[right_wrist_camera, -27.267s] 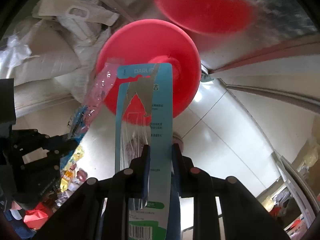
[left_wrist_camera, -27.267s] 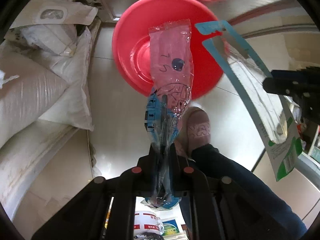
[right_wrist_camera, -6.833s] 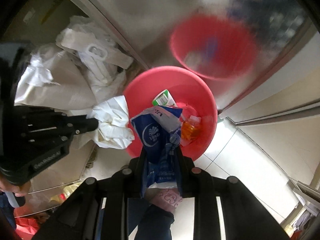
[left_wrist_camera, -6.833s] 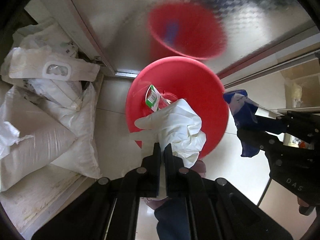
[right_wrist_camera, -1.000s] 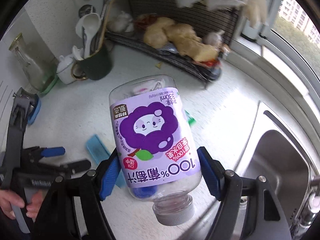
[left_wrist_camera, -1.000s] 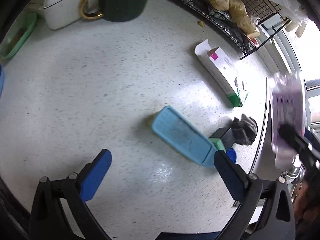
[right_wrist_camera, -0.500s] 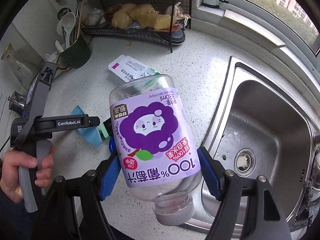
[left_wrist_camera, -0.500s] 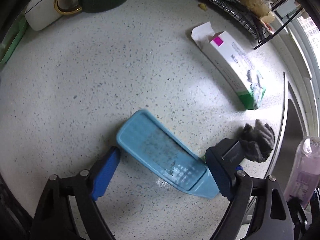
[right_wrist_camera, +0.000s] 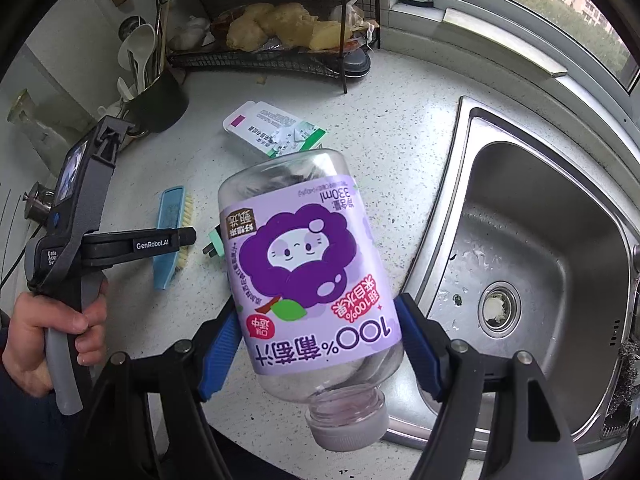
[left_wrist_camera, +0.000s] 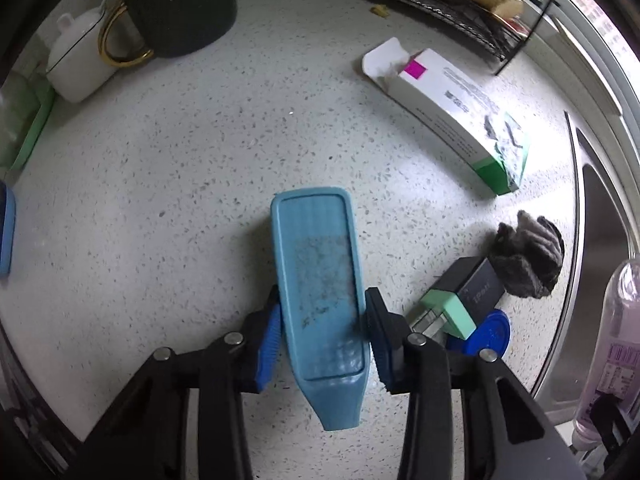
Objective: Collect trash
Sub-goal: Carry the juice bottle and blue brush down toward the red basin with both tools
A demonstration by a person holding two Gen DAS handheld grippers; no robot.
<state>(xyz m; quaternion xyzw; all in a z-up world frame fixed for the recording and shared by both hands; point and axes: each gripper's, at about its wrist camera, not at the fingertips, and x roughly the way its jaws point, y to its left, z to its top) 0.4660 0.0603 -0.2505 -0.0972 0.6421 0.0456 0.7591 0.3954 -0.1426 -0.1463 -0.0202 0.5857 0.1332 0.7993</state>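
Note:
A blue scrubbing brush (left_wrist_camera: 320,288) lies bristles-down on the speckled counter (left_wrist_camera: 200,160), lengthwise between my left gripper's fingers. My left gripper (left_wrist_camera: 322,316) points straight down and its jaws are closing, with the blue pads touching both long sides of the brush. In the right wrist view the brush (right_wrist_camera: 170,216) sits under the left gripper (right_wrist_camera: 176,240), which a hand holds. My right gripper (right_wrist_camera: 320,344) is shut on an empty plastic juice bottle (right_wrist_camera: 304,256) with a purple grape label, cap end toward the camera. The bottle (left_wrist_camera: 616,340) also shows at the left view's right edge.
A white carton (left_wrist_camera: 452,116) with an open flap lies on the counter. Near the brush are a black-and-green plug (left_wrist_camera: 464,300), a blue cap (left_wrist_camera: 488,332) and a grey cloth wad (left_wrist_camera: 528,256). A dark mug (left_wrist_camera: 180,12), a wire rack (right_wrist_camera: 280,40) and a steel sink (right_wrist_camera: 540,240) border the area.
My left gripper came down over the blue brush and its wide-open jaws closed onto its sides. The right gripper kept the bottle and shifted toward the sink side.

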